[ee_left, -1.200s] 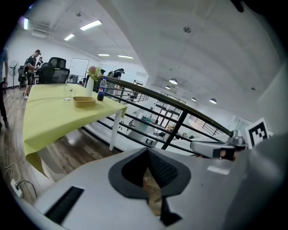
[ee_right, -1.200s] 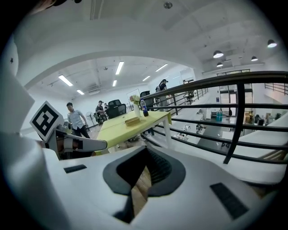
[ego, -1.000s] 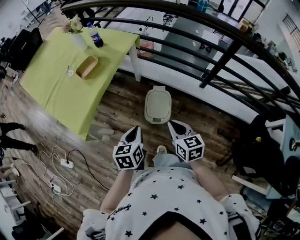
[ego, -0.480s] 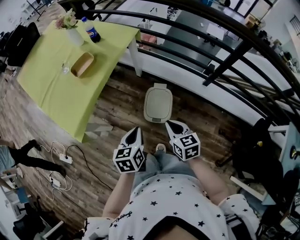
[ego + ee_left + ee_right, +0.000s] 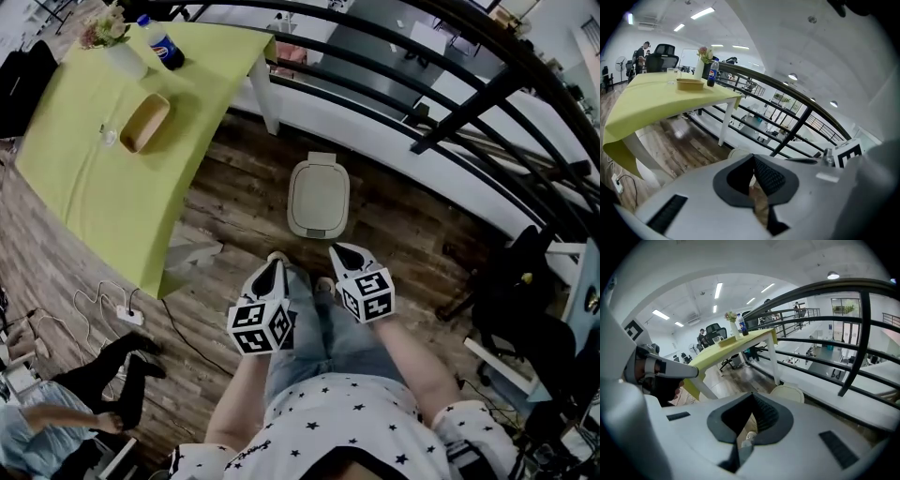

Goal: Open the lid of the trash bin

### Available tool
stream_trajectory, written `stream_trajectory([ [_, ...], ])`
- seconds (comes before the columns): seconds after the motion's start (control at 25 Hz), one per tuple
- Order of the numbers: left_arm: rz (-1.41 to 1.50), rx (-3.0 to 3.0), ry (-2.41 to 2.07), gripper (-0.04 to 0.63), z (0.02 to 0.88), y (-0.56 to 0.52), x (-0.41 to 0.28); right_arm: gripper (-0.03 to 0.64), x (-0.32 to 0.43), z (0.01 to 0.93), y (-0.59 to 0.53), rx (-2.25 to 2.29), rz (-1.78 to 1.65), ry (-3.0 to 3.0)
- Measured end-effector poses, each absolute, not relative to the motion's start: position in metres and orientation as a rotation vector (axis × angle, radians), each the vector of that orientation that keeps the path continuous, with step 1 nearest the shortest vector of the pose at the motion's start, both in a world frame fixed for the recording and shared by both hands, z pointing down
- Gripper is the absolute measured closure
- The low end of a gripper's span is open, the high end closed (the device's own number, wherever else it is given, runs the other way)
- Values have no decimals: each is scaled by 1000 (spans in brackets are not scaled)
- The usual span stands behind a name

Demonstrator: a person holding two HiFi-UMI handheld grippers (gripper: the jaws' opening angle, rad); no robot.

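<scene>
Standing on a plank floor (image 5: 234,206), I hold both grippers low in front of me, side by side and pointed ahead. The left gripper (image 5: 272,266) has its jaws pressed together at the tips, with nothing between them. The right gripper (image 5: 342,251) is the same, tips meeting and empty.

The trash bin (image 5: 319,197), pale and rounded, sits on the floor just ahead of the two grippers and apart from both, with its lid (image 5: 319,187) down. It stands close to the foot of a black railing (image 5: 450,108) that runs across the far side.

To the left is a table (image 5: 267,98) draped in a green cloth (image 5: 112,187). On it are a bottle (image 5: 161,43), a wooden tray (image 5: 145,122) and a vase of flowers (image 5: 112,42). From the right gripper view, the bin's top shows just beyond the closed jaws.
</scene>
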State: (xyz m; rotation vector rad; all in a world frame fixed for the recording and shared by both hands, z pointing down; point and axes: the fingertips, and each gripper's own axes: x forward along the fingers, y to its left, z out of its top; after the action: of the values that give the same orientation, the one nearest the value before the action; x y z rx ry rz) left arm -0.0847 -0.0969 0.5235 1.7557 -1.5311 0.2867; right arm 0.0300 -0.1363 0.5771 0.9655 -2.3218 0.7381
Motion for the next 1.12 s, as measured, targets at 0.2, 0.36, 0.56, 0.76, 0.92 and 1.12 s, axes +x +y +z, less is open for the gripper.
stream_trajectory([
  [0.2,313,1738,-1488,583,553,-104,-93,624,24,620,-137,958,765,-2256],
  [0.36,340,1734,-1457,583,578,-114,-95,623,24,657,-146,961,759,-2213],
  [0.56,379,1716,-1430,583,612,-122,-96,624,27,699,-158,981,763,-2161],
  [0.76,402,1704,-1406,583,638,-127,-96,623,25,737,-162,996,794,-2115],
  [0.92,402,1691,-1396,583,655,-130,-99,623,21,765,-158,986,818,-2084],
  [1.12,396,1667,-1391,583,674,-132,-101,624,18,797,-155,977,835,-2052],
])
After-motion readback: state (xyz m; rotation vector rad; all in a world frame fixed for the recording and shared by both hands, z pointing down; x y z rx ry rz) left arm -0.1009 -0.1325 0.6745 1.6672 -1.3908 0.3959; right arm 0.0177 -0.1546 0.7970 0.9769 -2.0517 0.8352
